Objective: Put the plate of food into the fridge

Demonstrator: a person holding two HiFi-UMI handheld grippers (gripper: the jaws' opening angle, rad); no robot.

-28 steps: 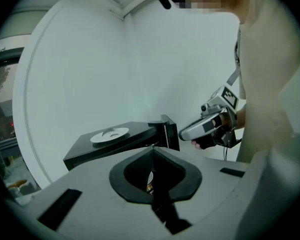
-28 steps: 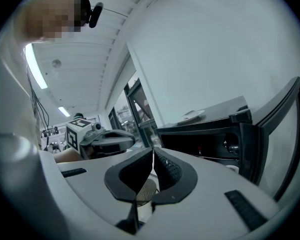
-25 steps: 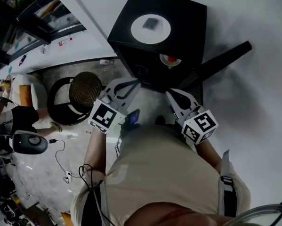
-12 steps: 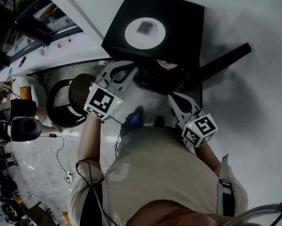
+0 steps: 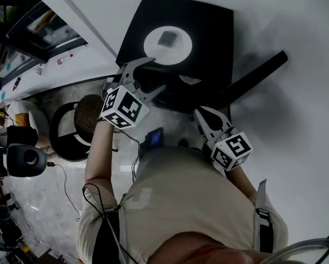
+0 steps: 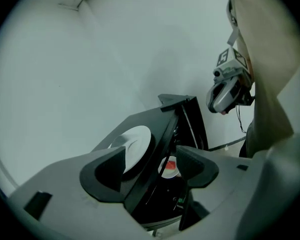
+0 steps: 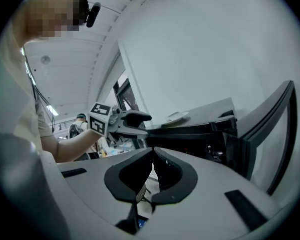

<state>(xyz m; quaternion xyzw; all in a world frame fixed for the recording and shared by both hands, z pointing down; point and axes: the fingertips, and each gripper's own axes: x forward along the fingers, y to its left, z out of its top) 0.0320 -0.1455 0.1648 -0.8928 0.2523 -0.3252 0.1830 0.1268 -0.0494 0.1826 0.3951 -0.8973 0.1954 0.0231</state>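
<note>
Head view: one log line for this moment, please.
left gripper: jaws just opening, nothing between | right gripper: shut, empty | plate: on fridge top | door: open

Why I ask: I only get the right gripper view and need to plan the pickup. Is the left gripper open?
Observer: Yes. In its own view the left gripper stands open with nothing gripped; its jaws have just been opening.
Operator: Is the plate bare?
Observer: No. The head view shows a small dark square piece on it, atop the fridge.
Operator: Anything inside already?
Observer: A dish with something red sits inside.
</note>
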